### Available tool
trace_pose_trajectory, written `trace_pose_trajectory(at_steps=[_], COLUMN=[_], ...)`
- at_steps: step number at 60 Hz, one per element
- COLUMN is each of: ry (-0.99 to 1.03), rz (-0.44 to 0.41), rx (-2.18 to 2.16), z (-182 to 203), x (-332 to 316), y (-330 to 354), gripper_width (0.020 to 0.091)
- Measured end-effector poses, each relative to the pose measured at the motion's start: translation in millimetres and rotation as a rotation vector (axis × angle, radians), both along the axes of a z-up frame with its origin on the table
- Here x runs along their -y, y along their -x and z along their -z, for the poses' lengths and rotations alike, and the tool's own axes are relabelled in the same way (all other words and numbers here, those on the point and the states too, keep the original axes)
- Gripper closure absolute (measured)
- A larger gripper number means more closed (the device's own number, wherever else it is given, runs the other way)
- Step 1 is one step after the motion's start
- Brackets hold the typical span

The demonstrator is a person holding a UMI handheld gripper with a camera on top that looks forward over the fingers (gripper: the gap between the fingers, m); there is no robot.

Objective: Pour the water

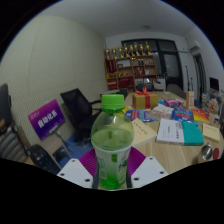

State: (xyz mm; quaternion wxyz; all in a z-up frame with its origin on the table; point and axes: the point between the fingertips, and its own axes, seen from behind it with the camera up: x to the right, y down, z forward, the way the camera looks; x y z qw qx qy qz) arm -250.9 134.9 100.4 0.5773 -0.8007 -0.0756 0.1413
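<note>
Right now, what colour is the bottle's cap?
Green, like the bottle itself; cap shows in the gripper view.

One green bottle (111,140), two fingers (82,172), two black chairs (77,106), one shelf (132,66).

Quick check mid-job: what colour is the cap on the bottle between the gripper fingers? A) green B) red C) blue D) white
A: the bottle held between the gripper fingers has a green cap on top, matching its green-tinted body; both pink pads press against its lower sides.
</note>
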Motion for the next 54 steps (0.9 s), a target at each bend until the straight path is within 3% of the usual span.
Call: trace_pose_trajectory(at_steps=[7, 15, 26, 33, 41, 42, 51, 52, 54], ry=[0.007, 0.127, 0.284, 0.341, 0.362, 0.369, 0.356, 0.362, 0.366], rz=[0.055, 0.132, 0.250, 0.250, 0.302, 0.268, 0.291, 0.338, 0.334], rx=[-0.248, -0.815, -1.505, -1.837, -2.036, -2.057, -2.174, -2.189, -2.196], z=[-60, -92, -74, -70, -60, -57, -65, -71, -73], x=[-12, -24, -29, -20, -21, -11, -3, -17, -16], y=[-33, -99, -172, -195, -195, -202, -198, -189, -188], gripper_width=[0.0728, 0.0730, 0.0731, 0.0730, 0.0730, 0.0730, 0.0732, 0.0735, 0.0728])
